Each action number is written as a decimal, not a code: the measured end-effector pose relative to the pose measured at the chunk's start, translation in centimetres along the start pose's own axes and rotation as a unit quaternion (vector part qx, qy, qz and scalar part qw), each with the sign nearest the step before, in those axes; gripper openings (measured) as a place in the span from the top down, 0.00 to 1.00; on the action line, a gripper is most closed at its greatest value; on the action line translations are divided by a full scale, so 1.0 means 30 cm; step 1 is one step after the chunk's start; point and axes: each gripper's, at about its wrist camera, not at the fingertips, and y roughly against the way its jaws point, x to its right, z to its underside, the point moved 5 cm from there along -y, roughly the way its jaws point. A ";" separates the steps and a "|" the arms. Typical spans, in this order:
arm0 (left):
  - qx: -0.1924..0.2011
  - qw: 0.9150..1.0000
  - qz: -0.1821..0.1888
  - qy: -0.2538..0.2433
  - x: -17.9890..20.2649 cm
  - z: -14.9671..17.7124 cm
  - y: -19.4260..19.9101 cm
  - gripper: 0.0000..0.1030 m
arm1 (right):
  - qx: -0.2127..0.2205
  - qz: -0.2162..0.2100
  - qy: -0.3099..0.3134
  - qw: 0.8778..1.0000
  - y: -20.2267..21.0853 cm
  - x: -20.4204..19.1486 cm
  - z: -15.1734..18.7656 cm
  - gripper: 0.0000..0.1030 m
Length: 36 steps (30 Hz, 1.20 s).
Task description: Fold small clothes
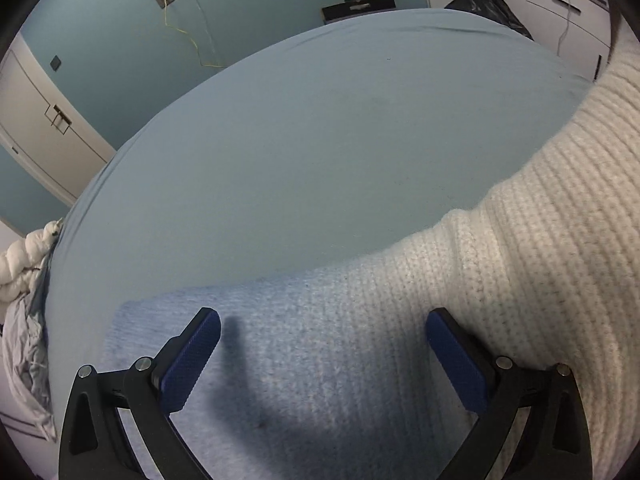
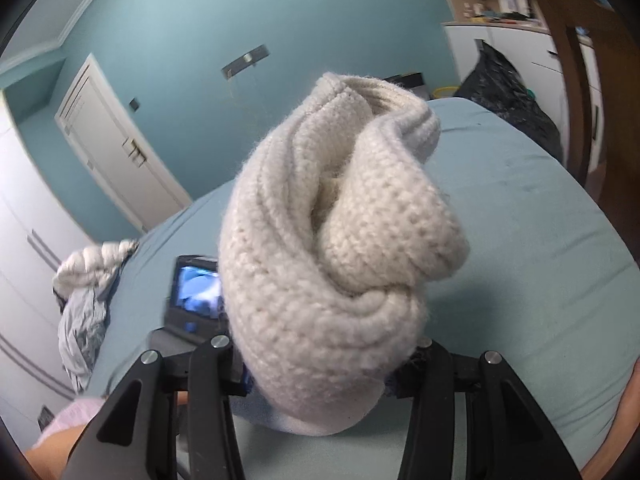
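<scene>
A cream ribbed knit garment [image 1: 540,200] lies over the near part of the blue bed sheet [image 1: 320,140] and rises toward the upper right. My left gripper [image 1: 322,320] hovers over its flat lower part, open, with its blue pads [image 1: 192,360] wide apart and nothing between them. In the right wrist view, a bunched fold of the same knit [image 2: 332,240] stands up from my right gripper [image 2: 328,364], which is shut on it. The knit hides the right fingertips. The back screen of the left gripper unit [image 2: 196,296] shows just left of the bunch.
A heap of white and grey clothes [image 1: 24,280] [image 2: 88,292] sits at the bed's left edge. A black bag [image 1: 488,0] [image 2: 508,92] stands beyond the far right corner. White doors and cabinets line the teal walls. Bare sheet [image 2: 520,220] stretches beyond the garment.
</scene>
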 end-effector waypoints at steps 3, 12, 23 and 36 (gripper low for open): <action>0.006 1.000 0.001 0.007 -0.034 0.033 0.047 0.00 | -0.002 0.010 0.028 1.000 -0.017 -0.035 0.014 0.60; 0.010 0.998 -0.052 0.022 -0.130 -0.005 -0.008 0.00 | 0.011 -0.003 0.036 0.999 0.007 -0.059 -0.007 0.60; -0.018 0.999 -0.004 -0.033 -0.358 0.033 0.107 0.00 | 0.017 0.007 0.060 0.998 -0.002 -0.069 -0.006 0.60; 0.015 0.994 0.034 0.104 -1.142 0.334 0.415 0.00 | -0.008 0.153 0.251 0.956 -0.060 -0.470 -0.055 0.61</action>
